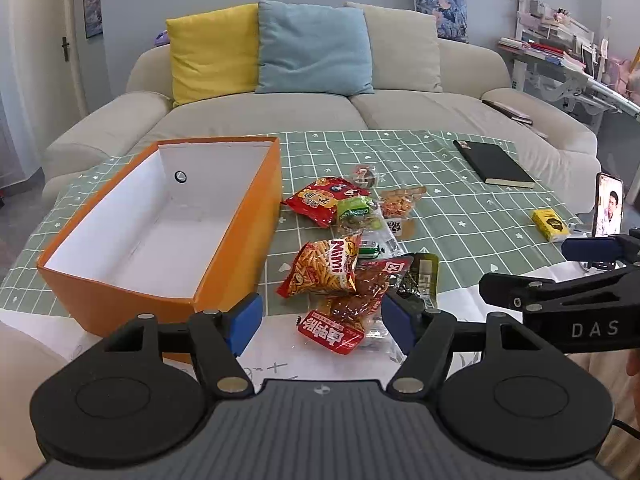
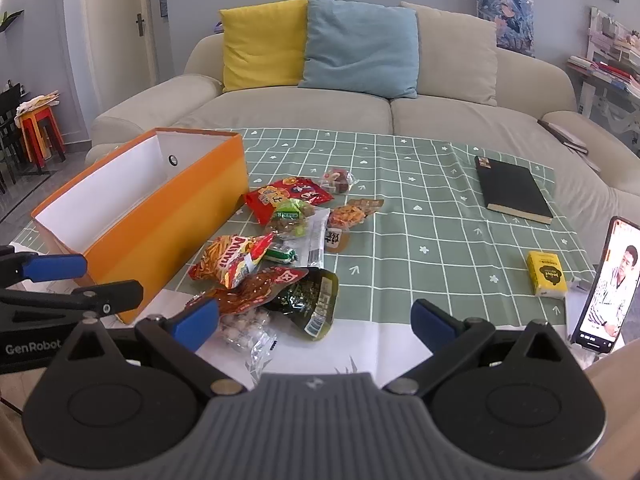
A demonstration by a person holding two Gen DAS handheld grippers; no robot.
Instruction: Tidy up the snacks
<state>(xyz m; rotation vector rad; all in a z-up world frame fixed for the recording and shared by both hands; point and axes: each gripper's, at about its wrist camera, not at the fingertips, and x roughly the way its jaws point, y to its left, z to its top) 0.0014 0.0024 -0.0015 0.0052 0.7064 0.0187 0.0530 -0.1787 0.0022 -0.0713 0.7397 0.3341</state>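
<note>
Colourful snack packets (image 2: 276, 256) heaped beside empty orange box (image 2: 168, 224)

Left wrist view: phone (image 1: 609, 205) cut off by right edge, its base behind the right gripper (image 1: 532, 268). Orange box (image 1: 236, 240) near corner hidden by gripper body. Snack pile (image 2: 276, 248) overlaps; lower packs partly covered, small print unreadable.

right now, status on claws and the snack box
Left claw open over the snack pile. Right claw open, holding nothing. Orange box empty. Nothing in the way.
</note>
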